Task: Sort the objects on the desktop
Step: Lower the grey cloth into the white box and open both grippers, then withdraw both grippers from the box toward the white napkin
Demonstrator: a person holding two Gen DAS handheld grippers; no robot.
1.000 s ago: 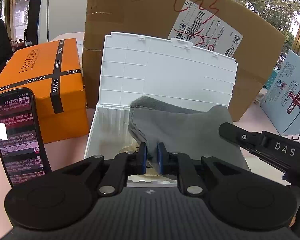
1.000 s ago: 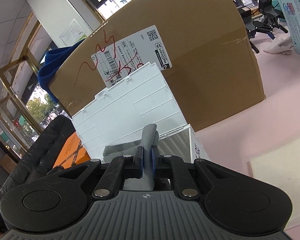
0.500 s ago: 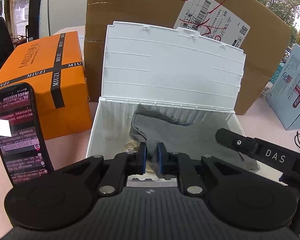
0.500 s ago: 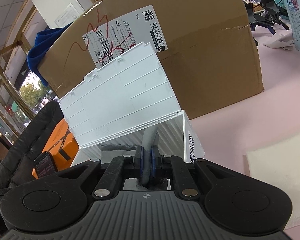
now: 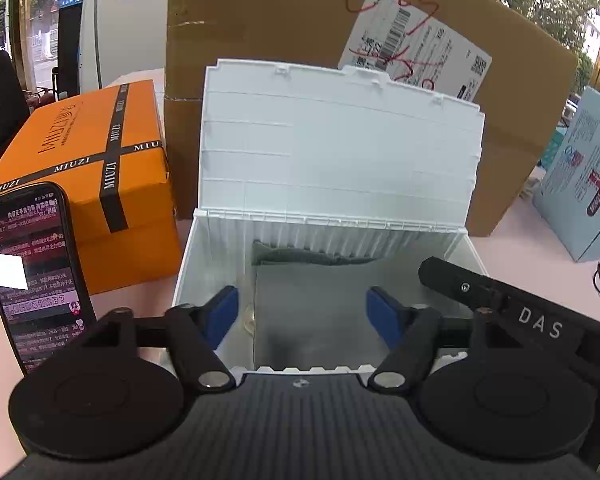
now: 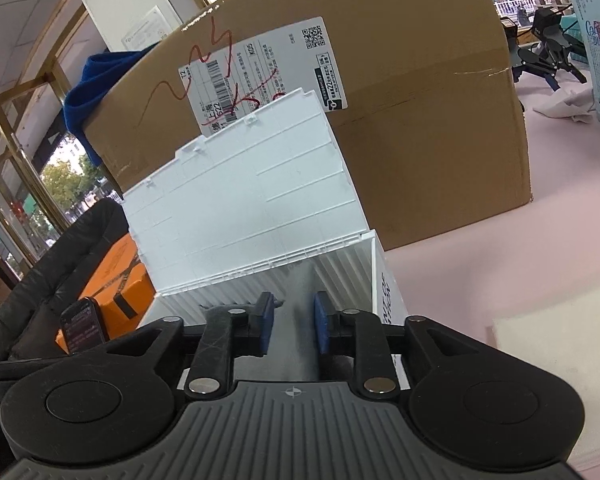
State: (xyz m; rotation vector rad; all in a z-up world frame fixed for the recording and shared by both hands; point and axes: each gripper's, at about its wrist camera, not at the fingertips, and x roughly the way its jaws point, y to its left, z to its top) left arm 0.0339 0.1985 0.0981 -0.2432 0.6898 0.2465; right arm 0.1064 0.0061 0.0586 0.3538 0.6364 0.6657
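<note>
My left gripper hangs over the near edge of the white storage box with its blue pads spread wide, holding nothing. My right gripper sits over the same box from the right side, pads parted by a narrower gap and likewise empty. The grey cloth lies inside the box, spread across the floor from the middle to the right wall, with a rumpled fold against the far ribbed wall. Nothing is pinching it now, so I judge it delivered.

The box's hinged lid stands upright, leaning back against the big cardboard carton, which keeps the mouth clear for both tools at once. A small clear round thing, too faint to name, shows at the cloth's left edge on the box floor. To the left of the box sits an orange gift box, and a phone with a lit screen stands near it, at the near left. A light blue carton rests well off to the right on the pink tabletop.

With both tools free, I reckon the next job is lifting clear without snagging the cloth.
</note>
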